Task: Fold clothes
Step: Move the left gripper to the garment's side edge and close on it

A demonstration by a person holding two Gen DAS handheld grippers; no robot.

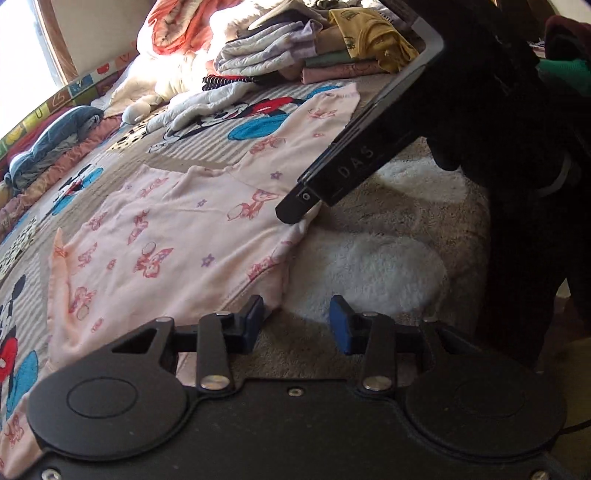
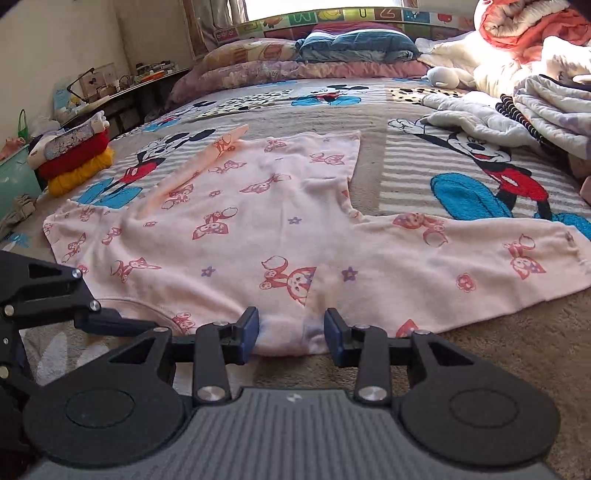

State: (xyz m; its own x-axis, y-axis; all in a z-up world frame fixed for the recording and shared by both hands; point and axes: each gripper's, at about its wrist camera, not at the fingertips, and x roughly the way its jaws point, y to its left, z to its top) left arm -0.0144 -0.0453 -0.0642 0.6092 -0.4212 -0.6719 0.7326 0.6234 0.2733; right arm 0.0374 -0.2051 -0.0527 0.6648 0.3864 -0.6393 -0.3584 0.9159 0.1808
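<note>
A bed covered by a Mickey Mouse blanket filled both views, with pillows along the headboard under a sunlit window. A pink long-sleeved top printed with red bows and small purple stars was spread flat across the middle of the blanket, one sleeve stretched toward the right side in the right wrist view and the other sleeve folded in over the body. The near edge of the top lay just at the fingertips of both tools. The right gripper was held low at that edge with its blue-padded jaws parted around a bunched bit of the hem, nothing yet pinched between them. The left gripper was likewise parted, its left pad touching the edge of the cloth and its right pad over bare blanket. Bare blanket was left on the near side of the top and beyond its far edge. Farther back, a stack of folded clothes and a rumpled white garment were crowded near a heaped quilt. At the bed's left edge in the right wrist view, red and yellow folded knits were piled, well apart from the top.
</note>
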